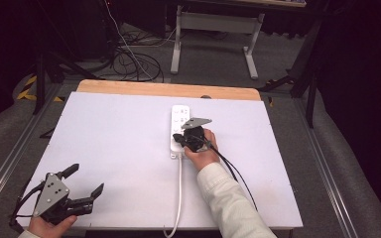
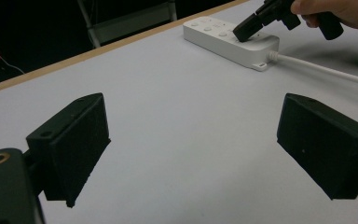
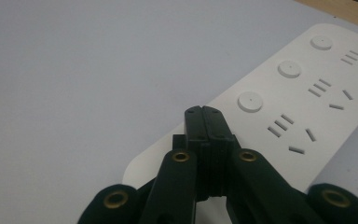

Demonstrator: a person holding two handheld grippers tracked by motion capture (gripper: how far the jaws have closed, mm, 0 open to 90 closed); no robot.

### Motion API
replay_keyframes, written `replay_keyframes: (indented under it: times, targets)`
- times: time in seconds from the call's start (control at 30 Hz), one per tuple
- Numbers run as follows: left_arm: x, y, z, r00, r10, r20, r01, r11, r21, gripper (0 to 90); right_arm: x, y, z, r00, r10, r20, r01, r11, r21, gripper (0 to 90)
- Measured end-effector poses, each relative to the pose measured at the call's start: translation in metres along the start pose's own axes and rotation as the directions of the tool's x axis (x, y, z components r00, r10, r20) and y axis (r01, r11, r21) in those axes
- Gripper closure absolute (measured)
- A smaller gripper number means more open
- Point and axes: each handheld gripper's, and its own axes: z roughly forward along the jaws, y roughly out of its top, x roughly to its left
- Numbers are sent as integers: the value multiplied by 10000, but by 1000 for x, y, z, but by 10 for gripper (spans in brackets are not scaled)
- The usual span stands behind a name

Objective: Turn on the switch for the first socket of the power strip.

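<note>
A white power strip [image 1: 179, 130] lies flat on the pale table [image 1: 119, 148], a little right of the middle and toward the far half. Its long axis runs from the person's side toward the far wooden edge. The cord [image 1: 179, 193] leaves its near end and runs back to the table's near edge. In the right gripper view, three round buttons [image 3: 250, 101] sit in a row along one long side, each beside a set of socket slots.

The right gripper [image 1: 180, 138] is over the strip's near end, its jaws clenched together with nothing between them. Their tip seems to touch the strip's top near the closest button, though contact is hard to confirm. The right hand [image 1: 203, 151] holds it just beside the strip.

The left gripper [image 1: 87, 181] is at the near left corner, well apart from the strip, jaws spread wide and empty, pointing toward the strip.
</note>
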Motion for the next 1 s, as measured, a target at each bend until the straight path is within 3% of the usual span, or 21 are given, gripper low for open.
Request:
replay_keyframes:
  times: [0.37, 0.43, 0.6, 0.83, 1.0]
  targets:
    - [1, 0, 0, 10000, 20, -27, -20, 10000, 9, 97, 3, 4, 0, 9998, -75, 178, 73, 9999, 68, 900]
    - [1, 0, 0, 10000, 2, -27, -2, 10000, -7, 97, 5, 6, -2, 9997, -101, 236, 94, 9995, 302, 900]
    - [1, 0, 0, 10000, 26, -37, -26, 10000, 42, 97, 10, 17, -16, 9995, -278, 116, 282, 9990, -346, 900]
    - [1, 0, 0, 10000, -14, -30, 14, 10000, 28, 97, 16, 23, -30, 9994, -335, -117, 328, 9983, -492, 900]
    - [1, 0, 0, 10000, -37, -48, 37, 10000, 36, 97, 18, 29, -42, 9992, -350, -166, 334, 9956, -870, 900]
